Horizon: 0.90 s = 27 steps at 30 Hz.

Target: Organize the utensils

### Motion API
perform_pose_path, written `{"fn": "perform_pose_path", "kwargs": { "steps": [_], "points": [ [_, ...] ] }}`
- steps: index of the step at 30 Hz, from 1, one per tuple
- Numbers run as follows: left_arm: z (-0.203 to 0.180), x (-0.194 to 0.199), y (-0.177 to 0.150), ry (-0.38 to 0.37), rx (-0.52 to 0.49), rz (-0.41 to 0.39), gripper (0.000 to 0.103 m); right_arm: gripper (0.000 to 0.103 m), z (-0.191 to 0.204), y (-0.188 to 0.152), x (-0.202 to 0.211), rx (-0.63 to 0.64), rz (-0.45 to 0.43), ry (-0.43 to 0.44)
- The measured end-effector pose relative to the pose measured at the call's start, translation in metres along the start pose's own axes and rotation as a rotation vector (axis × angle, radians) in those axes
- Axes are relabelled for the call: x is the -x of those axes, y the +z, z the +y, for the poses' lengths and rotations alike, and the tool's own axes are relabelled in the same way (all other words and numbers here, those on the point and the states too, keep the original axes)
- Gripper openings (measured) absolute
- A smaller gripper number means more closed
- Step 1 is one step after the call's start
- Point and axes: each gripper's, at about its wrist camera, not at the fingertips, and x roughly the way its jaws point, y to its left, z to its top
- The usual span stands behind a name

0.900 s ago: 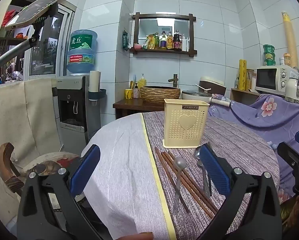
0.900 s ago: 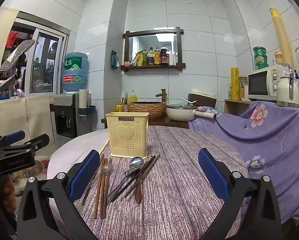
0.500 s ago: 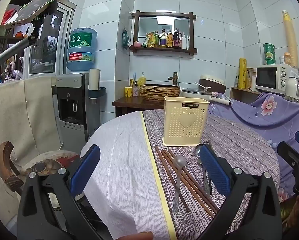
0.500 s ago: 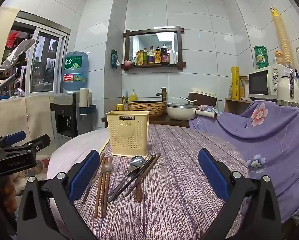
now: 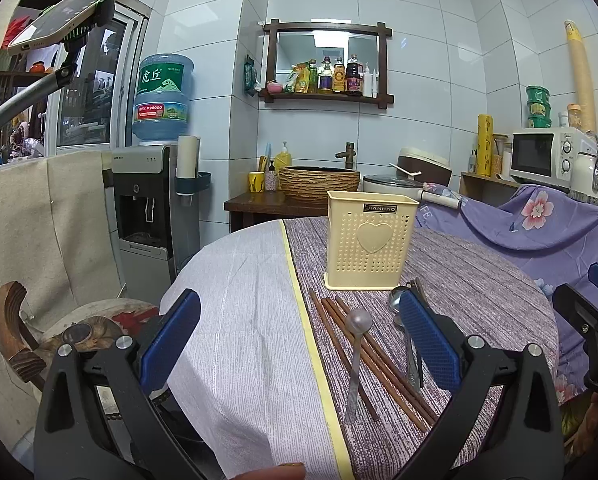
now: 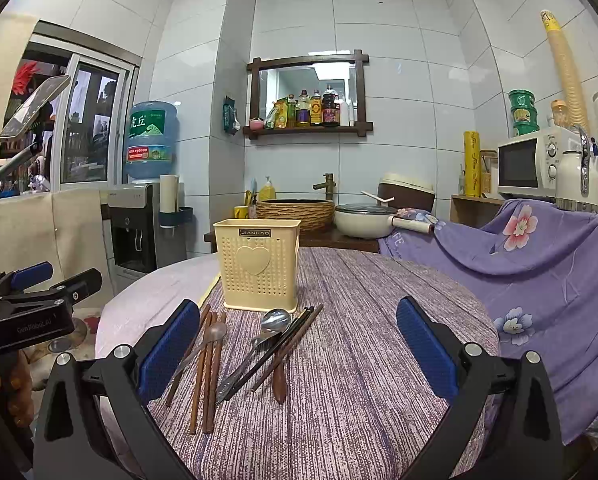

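Observation:
A cream perforated utensil holder with a heart stands upright on the round table; it also shows in the right wrist view. In front of it lie brown chopsticks, a small metal spoon, a larger metal spoon, dark chopsticks and a brown wooden spoon. My left gripper is open and empty, held near the table's front left. My right gripper is open and empty, held above the utensils' near ends.
The table carries a purple striped cloth and a pale cloth on its left half. A water dispenser stands left. A flowered purple cover drapes furniture at the right. A wooden chair stands at the lower left.
Both grippers stay open and nearly still. The views have shifted only slightly; the utensils and holder have not moved.

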Motion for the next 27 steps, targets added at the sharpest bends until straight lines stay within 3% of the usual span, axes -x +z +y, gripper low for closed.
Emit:
{"fn": "perform_pose_path", "kwargs": {
  "steps": [27],
  "points": [
    [0.0017,-0.0010,-0.0024,-0.006,-0.002,0.010,0.098,0.097,0.0070,-0.0088,-0.0061,0.000,0.007,0.003]
  ]
}}
